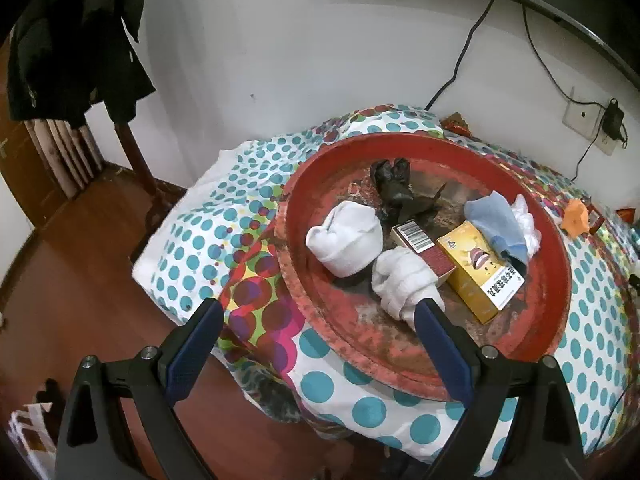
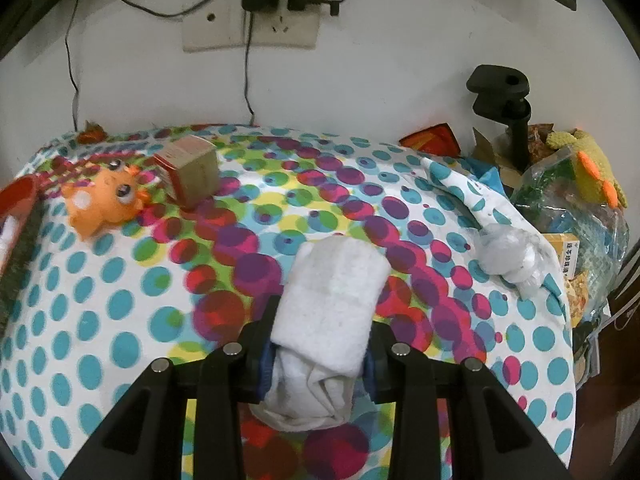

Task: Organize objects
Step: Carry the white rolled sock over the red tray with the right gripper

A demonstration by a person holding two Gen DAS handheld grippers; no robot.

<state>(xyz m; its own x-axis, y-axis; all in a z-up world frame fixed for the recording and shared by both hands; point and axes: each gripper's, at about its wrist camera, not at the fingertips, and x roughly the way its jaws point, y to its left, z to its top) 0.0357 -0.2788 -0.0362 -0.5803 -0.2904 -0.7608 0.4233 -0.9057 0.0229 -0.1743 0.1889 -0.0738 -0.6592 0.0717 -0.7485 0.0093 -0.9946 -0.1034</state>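
Our right claw (image 2: pixel 320 354) is clamped on a rolled white sock (image 2: pixel 330 304), thick and fuzzy with one end bunched, held above the dotted tabletop (image 2: pixel 120 300). Our left claw (image 1: pixel 318 344) has its jaws wide apart with nothing between them, hovering at the near rim of the worn red tray (image 1: pixel 400 368). In the tray we see two more white sock rolls (image 1: pixel 346 242), a barcoded box (image 1: pixel 422 246), a yellow box (image 1: pixel 480 270) and a blue cloth (image 1: pixel 498 222).

The red tray (image 1: pixel 320 308) holds two rolled white socks (image 1: pixel 346 240), one blue sock (image 1: pixel 498 220), two boxes (image 1: pixel 480 268) and one dark figurine (image 1: pixel 394 188).
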